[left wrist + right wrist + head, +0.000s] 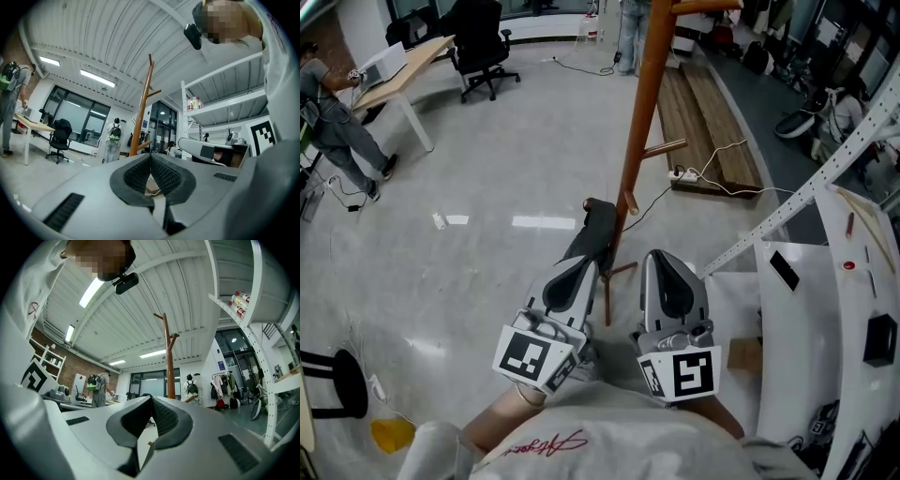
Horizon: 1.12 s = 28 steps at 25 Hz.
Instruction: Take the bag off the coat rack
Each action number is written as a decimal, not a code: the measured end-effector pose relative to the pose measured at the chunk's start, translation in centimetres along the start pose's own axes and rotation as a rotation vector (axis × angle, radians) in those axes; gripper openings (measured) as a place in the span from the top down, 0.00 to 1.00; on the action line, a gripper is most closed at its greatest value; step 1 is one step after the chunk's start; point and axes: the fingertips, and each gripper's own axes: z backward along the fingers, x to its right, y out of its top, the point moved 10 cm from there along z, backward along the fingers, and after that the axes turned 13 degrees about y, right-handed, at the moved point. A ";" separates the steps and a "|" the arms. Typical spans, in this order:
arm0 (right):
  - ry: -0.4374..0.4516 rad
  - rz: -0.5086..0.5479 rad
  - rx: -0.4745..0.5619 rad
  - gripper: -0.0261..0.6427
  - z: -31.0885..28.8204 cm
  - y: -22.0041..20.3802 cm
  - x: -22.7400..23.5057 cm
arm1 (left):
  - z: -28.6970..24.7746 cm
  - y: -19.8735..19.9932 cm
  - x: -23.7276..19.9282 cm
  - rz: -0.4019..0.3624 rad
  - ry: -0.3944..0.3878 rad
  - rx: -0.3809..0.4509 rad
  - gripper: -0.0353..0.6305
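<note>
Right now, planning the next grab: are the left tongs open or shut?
Shut. In the left gripper view the left tongs have their padded tips together, with nothing held between them.

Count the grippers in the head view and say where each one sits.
2. The left gripper is at lower centre, just left of the coat rack. The right gripper is beside it, right of the coat rack. Both are shut; none looks hidden.

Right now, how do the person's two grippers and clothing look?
The left gripper and right gripper have smooth grey shells, black ribbed pads and a white cube with black square markers. The person wears a white top with red script.
</note>
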 end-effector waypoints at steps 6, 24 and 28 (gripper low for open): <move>-0.028 0.010 -0.002 0.93 -5.0 -0.7 2.7 | -5.4 1.1 -2.7 -0.009 -0.034 0.006 0.92; -0.063 0.012 0.001 0.93 -12.0 -1.3 6.5 | -13.6 2.6 -6.0 -0.028 -0.105 0.003 0.92; -0.042 0.016 -0.001 0.93 -11.6 -1.3 7.6 | -14.2 2.0 -5.1 -0.007 -0.116 0.002 0.92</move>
